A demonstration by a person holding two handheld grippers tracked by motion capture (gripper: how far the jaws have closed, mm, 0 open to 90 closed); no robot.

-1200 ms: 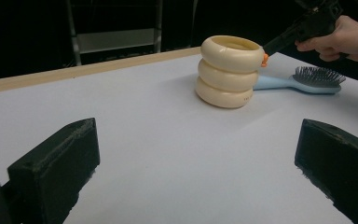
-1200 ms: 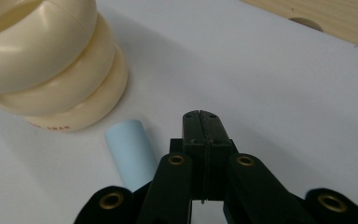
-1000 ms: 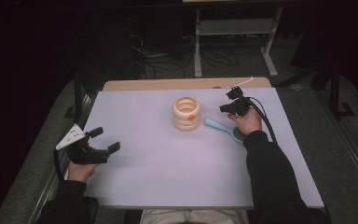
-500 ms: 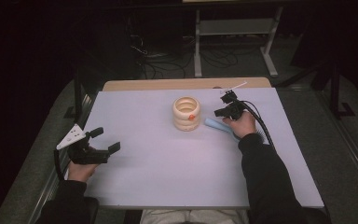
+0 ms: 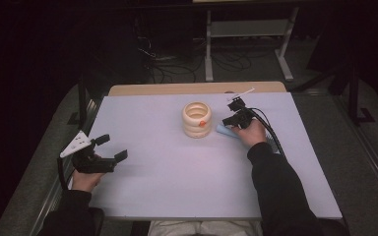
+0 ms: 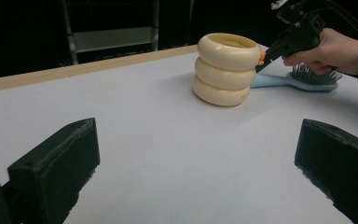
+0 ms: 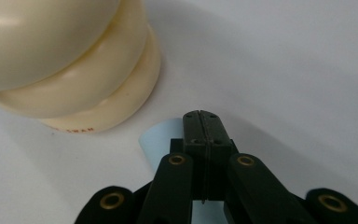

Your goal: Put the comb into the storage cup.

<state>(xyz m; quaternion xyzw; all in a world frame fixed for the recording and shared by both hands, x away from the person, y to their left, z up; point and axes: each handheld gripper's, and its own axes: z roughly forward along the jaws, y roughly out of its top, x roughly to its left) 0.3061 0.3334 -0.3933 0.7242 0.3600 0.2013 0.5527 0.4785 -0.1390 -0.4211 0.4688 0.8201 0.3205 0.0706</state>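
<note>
Cream-coloured plastic rings (image 5: 197, 119) stand stacked as a small tower in the upper middle of the high view, on the pale table (image 5: 177, 187). Just to the right of the tower lies a light blue hairbrush (image 5: 225, 131), its handle end pointing toward the rings and its bristle head under the person's right hand.

The right gripper (image 5: 229, 123) is held in a fist above the brush, the forearm coming up from the bottom right of the frame, the wrist bent so the jaws point left and down toward the tower. Its jaws are pressed fully together, with nothing between them; in the right gripper view the closed tip (image 7: 202, 122) hangs over the rounded end of the blue handle (image 7: 161, 140), near the base of the rings (image 7: 70, 65). If the tip touches the handle, I cannot tell.

The left gripper (image 5: 113, 148) rests at the lower left of the high view, near the table edge, the hand gripping it from below with the jaws spread wide and pointing right. In the left gripper view the rings (image 6: 226, 70) and the brush (image 6: 298, 81) are far ahead, in the upper right.

Compared with one second ago, the right hand has come a little lower and closer to the tower, so that it now covers more of the brush. The left hand has not moved.
</note>
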